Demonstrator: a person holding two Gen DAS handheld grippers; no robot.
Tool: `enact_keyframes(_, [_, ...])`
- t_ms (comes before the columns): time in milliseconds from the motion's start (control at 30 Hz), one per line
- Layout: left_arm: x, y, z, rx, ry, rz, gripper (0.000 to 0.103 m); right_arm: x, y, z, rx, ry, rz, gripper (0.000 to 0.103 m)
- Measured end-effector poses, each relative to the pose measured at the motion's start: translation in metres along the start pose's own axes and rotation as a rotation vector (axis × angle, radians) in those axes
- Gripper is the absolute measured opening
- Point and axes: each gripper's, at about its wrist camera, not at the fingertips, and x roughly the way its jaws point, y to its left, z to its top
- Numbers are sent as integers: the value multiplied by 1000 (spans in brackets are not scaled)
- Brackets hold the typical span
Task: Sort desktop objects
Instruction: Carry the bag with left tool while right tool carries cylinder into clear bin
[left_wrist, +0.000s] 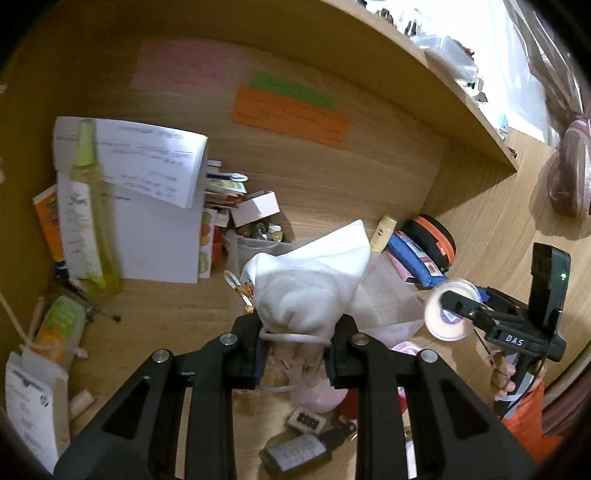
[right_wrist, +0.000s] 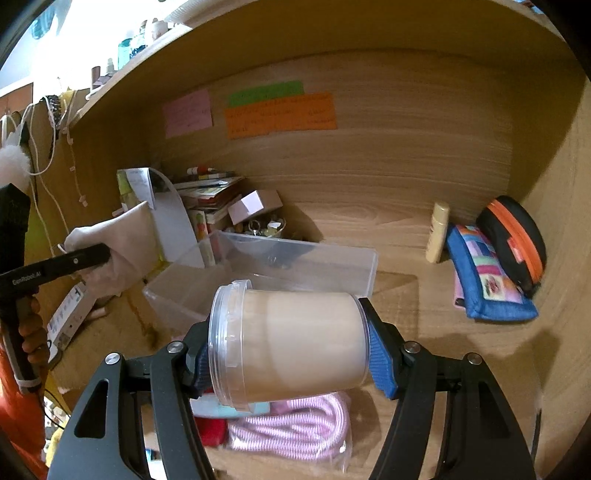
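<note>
Clamped between blue-padded fingers (right_wrist: 380, 365) of right gripper (right_wrist: 288, 354) at lower centre: clear jar (right_wrist: 291, 343), lying sideways, lid left. Above, clear plastic bin (right_wrist: 295, 258) on wooden desk (right_wrist: 424, 332). Left gripper (left_wrist: 295, 347) closed on white cloth pouch (left_wrist: 310, 280), mid-frame, held aloft. Upper centre: orange note (right_wrist: 280, 114) on wooden back panel.

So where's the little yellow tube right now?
In the right wrist view, the yellow tube stands at the back right, just left of the blue pouch.
</note>
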Motion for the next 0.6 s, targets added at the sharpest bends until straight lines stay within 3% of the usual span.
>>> enact_keyframes(400, [70,0,5,9,131,-18,24,59,-8,18,-10,89,27,63])
enact_keyframes(600, [88,0,-1,22,143,3,24,78,-13,16,4,114,21,63])
